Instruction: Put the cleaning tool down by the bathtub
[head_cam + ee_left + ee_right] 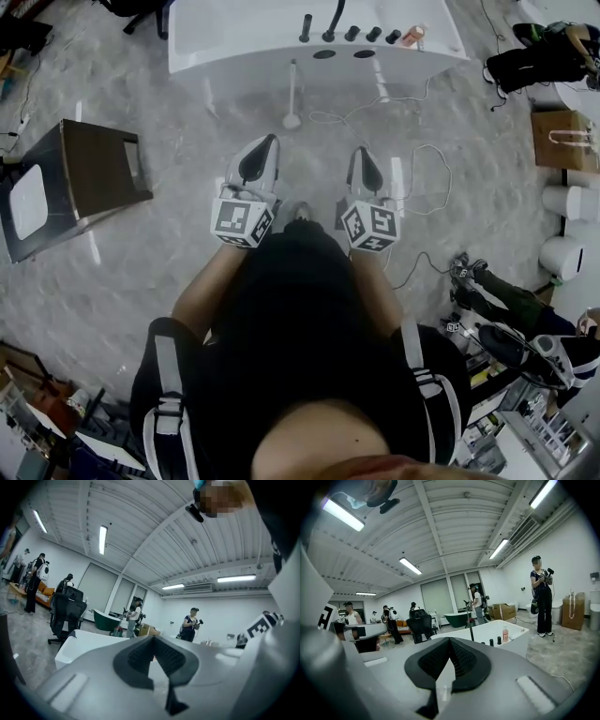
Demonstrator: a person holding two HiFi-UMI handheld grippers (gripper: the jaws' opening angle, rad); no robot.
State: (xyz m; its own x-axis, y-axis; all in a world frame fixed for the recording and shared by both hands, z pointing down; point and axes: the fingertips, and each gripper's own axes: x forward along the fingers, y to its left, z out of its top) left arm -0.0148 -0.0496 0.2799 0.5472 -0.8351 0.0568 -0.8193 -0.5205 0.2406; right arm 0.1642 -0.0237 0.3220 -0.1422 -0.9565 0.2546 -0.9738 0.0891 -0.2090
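so, by my read the putting-down is already done: the cleaning tool [292, 94] sits at the foot of the bathtub [225, 58], its round head on the floor and its pale handle seemingly leaning on the tub's side wall. neither of my tools has anything in it. the left gripper [270, 141] has its pads pressed together on nothing, and the right gripper [362, 152] is the same. both are held close to the body, pointing toward the tub and well apart from the tool.

what's next, i'd judge, is only keeping both clear so the handle isn't knocked over.

a thin cable [449, 176] loops across the floor near the tool's head and off to the right, a trip and snag risk. a dark boxy stand [94, 169] sits left, a paper bag [561, 141] far right. neither is in the way.
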